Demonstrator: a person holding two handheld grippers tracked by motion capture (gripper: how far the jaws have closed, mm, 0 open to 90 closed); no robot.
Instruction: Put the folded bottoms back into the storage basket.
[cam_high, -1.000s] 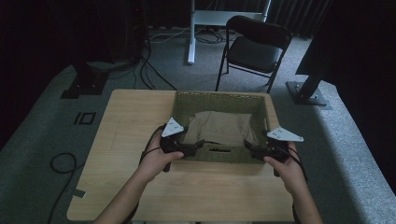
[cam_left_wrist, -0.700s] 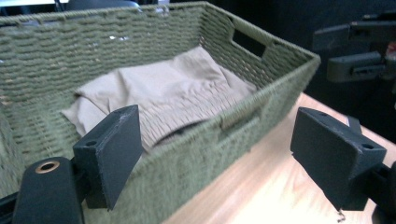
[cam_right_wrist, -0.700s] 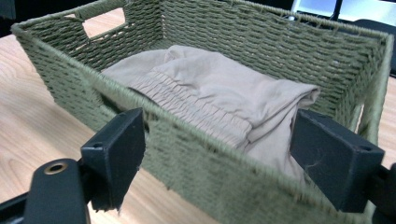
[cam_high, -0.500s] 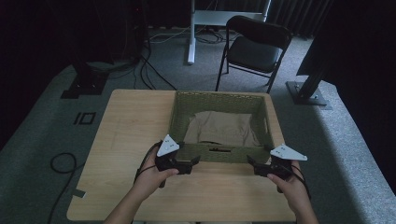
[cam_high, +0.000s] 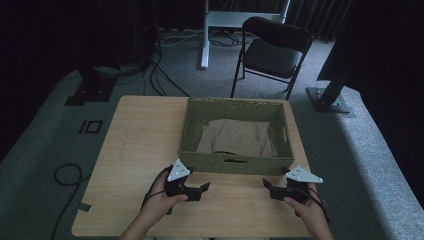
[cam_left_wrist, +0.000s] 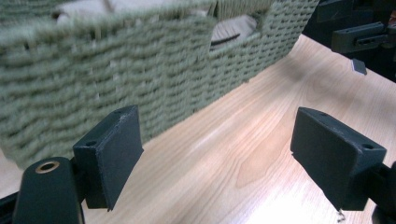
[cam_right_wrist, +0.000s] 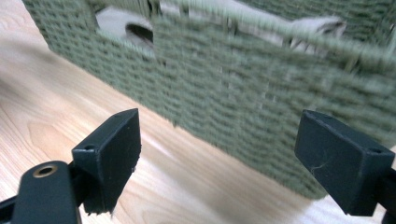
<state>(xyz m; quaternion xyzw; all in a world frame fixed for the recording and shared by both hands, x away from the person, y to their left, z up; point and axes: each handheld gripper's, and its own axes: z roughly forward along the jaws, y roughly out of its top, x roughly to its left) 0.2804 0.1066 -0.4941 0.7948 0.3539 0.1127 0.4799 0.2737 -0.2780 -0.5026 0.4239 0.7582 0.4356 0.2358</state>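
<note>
A green woven basket (cam_high: 190, 130) stands on the wooden table (cam_high: 140, 145), with a folded beige cloth (cam_high: 237, 137) lying inside it. My left gripper (cam_high: 204, 189) hovers low over the table in front of the basket's near left corner, jaws open and empty. On the other side my right gripper (cam_high: 266, 186) sits before the near right corner, also open with nothing in it. In the left gripper view the basket wall (cam_left_wrist: 116, 70) rises just beyond the open gripper (cam_left_wrist: 217, 154). The right gripper view has the basket wall (cam_right_wrist: 261, 93) close behind its own open gripper (cam_right_wrist: 217, 156).
A black folding chair (cam_high: 272, 50) and a white desk leg (cam_high: 204, 35) stand on the carpet beyond the table. Cables (cam_high: 150, 70) lie on the floor at the far left. Bare tabletop stretches left of the basket and along the near edge.
Both grippers have drawn back from the basket's near rim toward the person and come down close to the tabletop. The cloth stays in the basket.
</note>
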